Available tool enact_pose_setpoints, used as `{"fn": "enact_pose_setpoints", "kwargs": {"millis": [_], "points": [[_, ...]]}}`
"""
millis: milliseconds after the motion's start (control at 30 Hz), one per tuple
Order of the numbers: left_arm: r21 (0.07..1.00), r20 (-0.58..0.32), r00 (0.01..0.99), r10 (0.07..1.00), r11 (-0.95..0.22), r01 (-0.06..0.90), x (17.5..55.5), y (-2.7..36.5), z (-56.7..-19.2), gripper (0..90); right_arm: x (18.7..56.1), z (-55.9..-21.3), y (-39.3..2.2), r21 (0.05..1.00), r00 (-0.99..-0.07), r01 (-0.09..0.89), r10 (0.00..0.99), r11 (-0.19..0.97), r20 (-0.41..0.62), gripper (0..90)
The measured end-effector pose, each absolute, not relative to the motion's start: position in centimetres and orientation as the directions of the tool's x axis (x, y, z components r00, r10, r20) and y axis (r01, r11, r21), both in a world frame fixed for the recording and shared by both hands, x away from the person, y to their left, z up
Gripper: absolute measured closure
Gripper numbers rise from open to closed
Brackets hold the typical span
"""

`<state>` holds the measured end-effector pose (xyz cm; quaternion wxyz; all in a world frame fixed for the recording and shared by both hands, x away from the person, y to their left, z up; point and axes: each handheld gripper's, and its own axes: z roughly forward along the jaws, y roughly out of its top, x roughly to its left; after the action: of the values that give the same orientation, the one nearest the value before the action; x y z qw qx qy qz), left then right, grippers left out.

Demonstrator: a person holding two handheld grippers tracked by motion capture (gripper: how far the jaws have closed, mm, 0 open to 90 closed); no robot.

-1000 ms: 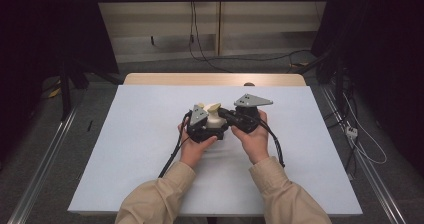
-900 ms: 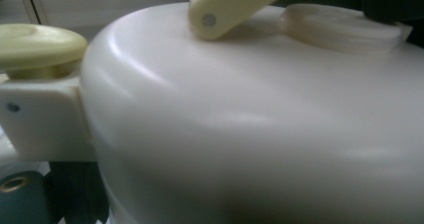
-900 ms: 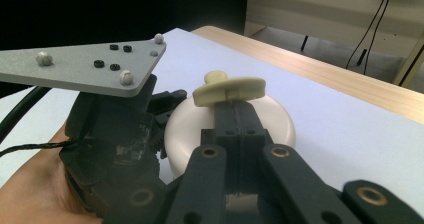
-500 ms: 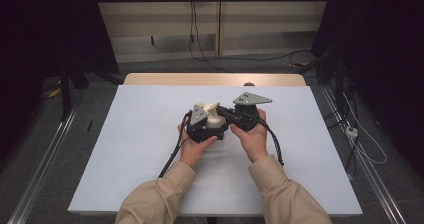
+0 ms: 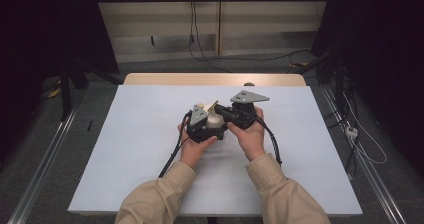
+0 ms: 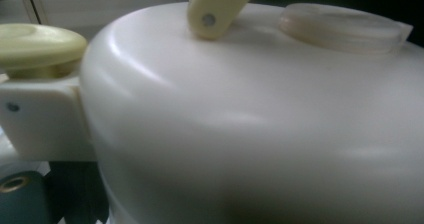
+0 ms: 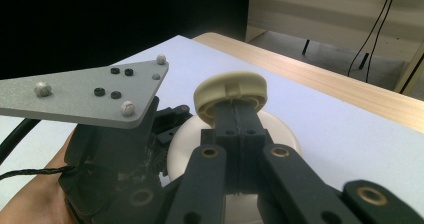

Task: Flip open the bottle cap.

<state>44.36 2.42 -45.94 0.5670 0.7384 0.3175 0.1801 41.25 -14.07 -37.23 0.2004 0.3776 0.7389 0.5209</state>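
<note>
Over the middle of the white table (image 5: 125, 149) two hands hold both grippers close together around a white rounded container (image 5: 216, 122). My left gripper (image 5: 210, 124) has the container in its jaws. In the left gripper view the container's smooth white body (image 6: 250, 124) sits very close and hides the jaws, with a cream knob (image 6: 35, 44) at the left and a cream arm (image 6: 215, 9) on top. My right gripper (image 7: 235, 106) has its jaws pressed together, tips against a round cream cap (image 7: 230, 86) on the container (image 7: 280, 129). The left gripper's grey plate (image 7: 85, 91) lies beside it.
A wooden strip (image 5: 215, 79) runs along the table's far edge. Black cables (image 5: 175, 154) trail from the grippers across the table toward the person. Metal rails (image 5: 45, 159) flank the table on the floor, and loose wires (image 5: 360, 144) lie at the right.
</note>
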Motion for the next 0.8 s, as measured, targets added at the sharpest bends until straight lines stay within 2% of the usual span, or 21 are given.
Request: {"fn": "enact_pose_setpoints", "kwargs": {"millis": [800], "points": [[0.952, -0.097, 0.73, 0.676, -0.152, 0.267, 44.31, 2.36, -45.96, 5.6, 41.78, -37.05, -13.52, 0.923, -0.632, 0.349, 0.768, 0.164, 0.102, 90.0]]}}
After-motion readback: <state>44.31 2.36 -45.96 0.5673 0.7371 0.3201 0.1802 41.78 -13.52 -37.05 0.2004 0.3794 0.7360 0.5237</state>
